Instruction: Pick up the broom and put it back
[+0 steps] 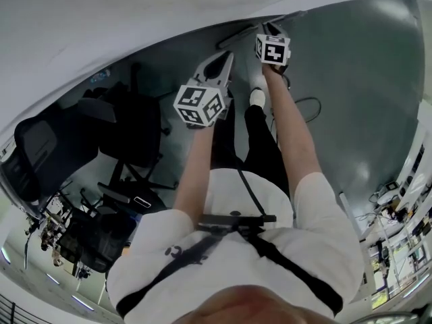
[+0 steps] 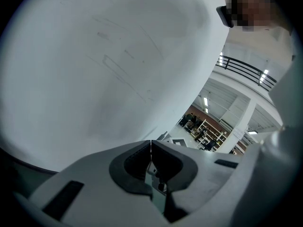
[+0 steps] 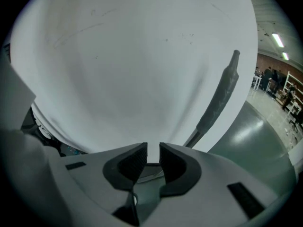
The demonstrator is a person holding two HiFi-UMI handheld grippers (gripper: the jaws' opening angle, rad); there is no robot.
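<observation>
The broom's dark handle point(image 3: 221, 94) leans against the white wall point(image 3: 132, 65) in the right gripper view, up and to the right of my jaws. My right gripper point(image 3: 153, 150) stands open with a narrow gap and nothing in it, apart from the handle. In the head view it point(image 1: 268, 28) points down at the foot of the wall, where a grey bar point(image 1: 237, 37) runs. My left gripper point(image 2: 151, 145) is shut on nothing and faces bare wall point(image 2: 104, 65); the head view shows it point(image 1: 225, 61) just left of the right one.
Black office chairs point(image 1: 128, 133) stand at the left on the grey-green floor point(image 1: 358, 93). A cable point(image 1: 305, 105) lies on the floor to the right of my white shoe point(image 1: 257, 98). Benches with equipment point(image 1: 405, 208) are at the far right.
</observation>
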